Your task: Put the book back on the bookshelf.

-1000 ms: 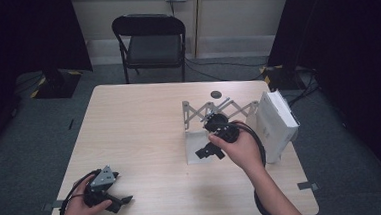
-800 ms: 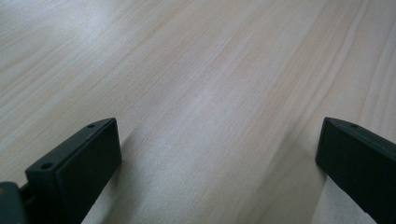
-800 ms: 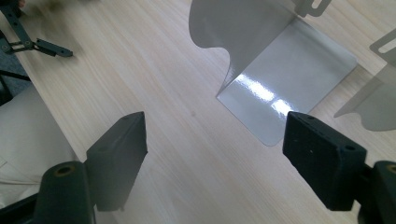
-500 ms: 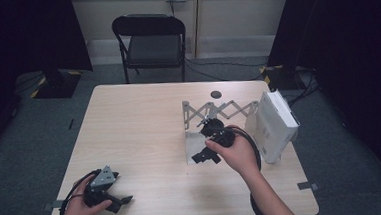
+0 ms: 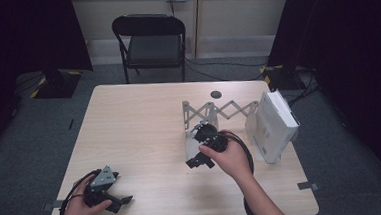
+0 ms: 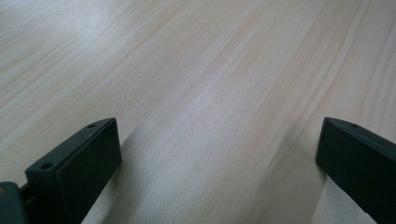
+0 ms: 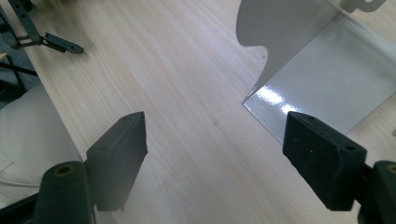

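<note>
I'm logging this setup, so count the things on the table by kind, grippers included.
Grippers: 2, left and right
Expanding bookend rack: 1
White box: 1
Small dark disc: 1
Total: 5

**Right gripper view: jaws apart over table**

Right gripper had jaws wide apart above the wooden table. A grey metal bookend stood just beyond the right-hand jaw, untouched. A scissor linkage lay at top left.
</note>
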